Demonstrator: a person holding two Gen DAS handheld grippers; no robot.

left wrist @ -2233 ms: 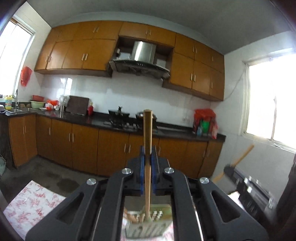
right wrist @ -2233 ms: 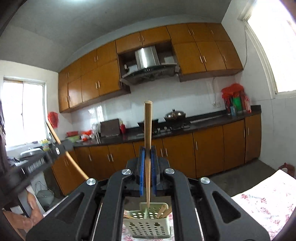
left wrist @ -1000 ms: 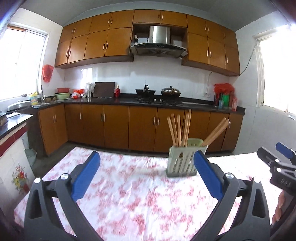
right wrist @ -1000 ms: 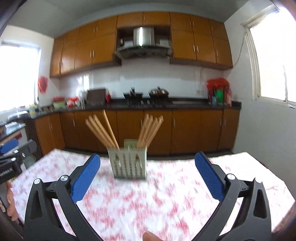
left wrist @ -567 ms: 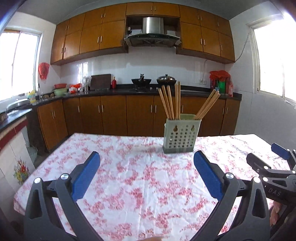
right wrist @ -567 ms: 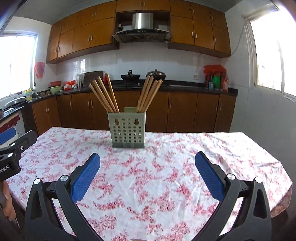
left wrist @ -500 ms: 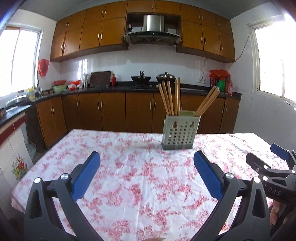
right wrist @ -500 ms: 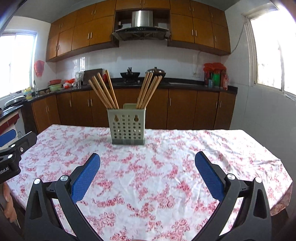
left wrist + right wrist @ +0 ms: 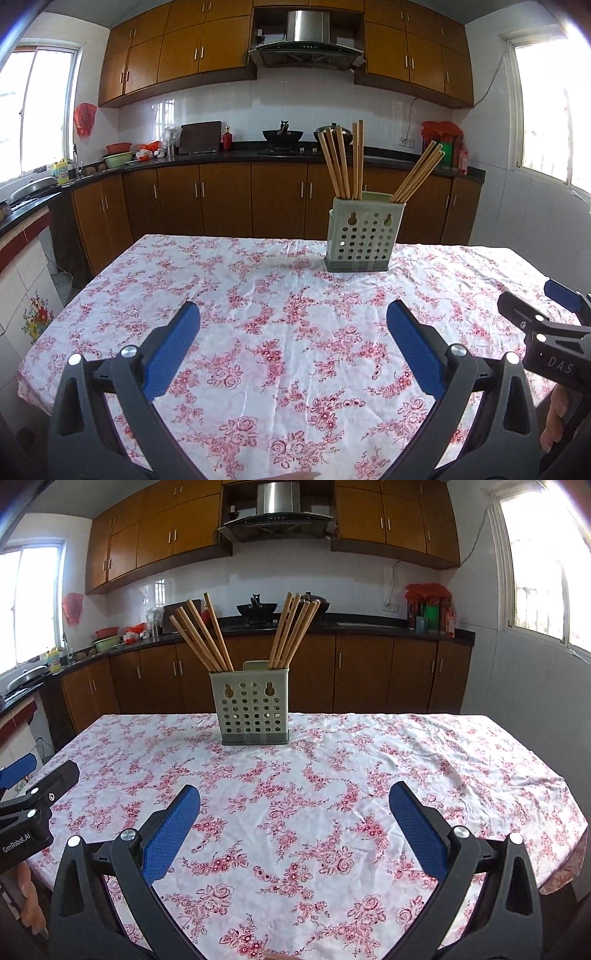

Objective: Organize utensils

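Note:
A pale green perforated utensil holder (image 9: 361, 234) stands upright on the floral tablecloth (image 9: 258, 314), far side of the table; it also shows in the right wrist view (image 9: 252, 708). Several wooden chopsticks (image 9: 343, 162) stand in its left compartment and more chopsticks (image 9: 417, 173) lean right in the other. In the right wrist view the chopsticks (image 9: 201, 635) fan left and right. My left gripper (image 9: 293, 332) is open and empty, well short of the holder. My right gripper (image 9: 294, 818) is open and empty. Each gripper shows at the edge of the other's view.
The table edge (image 9: 565, 871) drops off at the right and the left edge (image 9: 33, 369) near a tiled wall. Brown kitchen cabinets (image 9: 221, 199) and a black counter with a stove run behind the table. Windows sit at both sides.
Both grippers held a chopstick over the holder, then opened and pulled back and down. Over the last half second the views have barely shifted; the chopsticks stay in the holder.

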